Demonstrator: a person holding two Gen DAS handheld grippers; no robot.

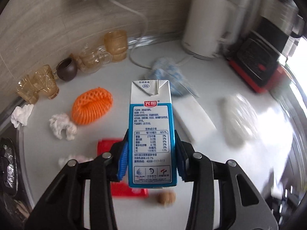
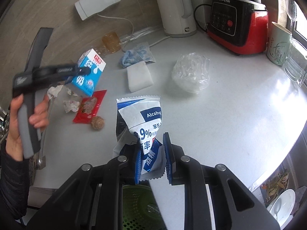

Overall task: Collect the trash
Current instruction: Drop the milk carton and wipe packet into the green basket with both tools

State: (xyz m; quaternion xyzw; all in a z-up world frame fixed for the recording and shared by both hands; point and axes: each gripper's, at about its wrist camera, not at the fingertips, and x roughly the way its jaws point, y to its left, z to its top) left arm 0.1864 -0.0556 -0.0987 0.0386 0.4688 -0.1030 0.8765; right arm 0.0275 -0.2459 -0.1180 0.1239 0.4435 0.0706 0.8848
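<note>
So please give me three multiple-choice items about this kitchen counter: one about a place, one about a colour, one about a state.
1. Where does the orange foam net lie?
A. On the counter beside the amber glasses
B. Inside the white kettle
C. In the right tool

2. What colour is the base of the blender?
A. Green
B. Red
C. Yellow

3. What is the state of the milk carton?
A. Lying flat on the counter
B. Clamped in the left tool
C. Standing untouched by the wall

Answers:
1 A: the net rests on the white counter, close to the amber glasses.
2 B: the blender's lower part is red under its black panel.
3 B: the pads of the left tool press both sides of the carton, and the right wrist view shows it lifted off the counter.
</note>
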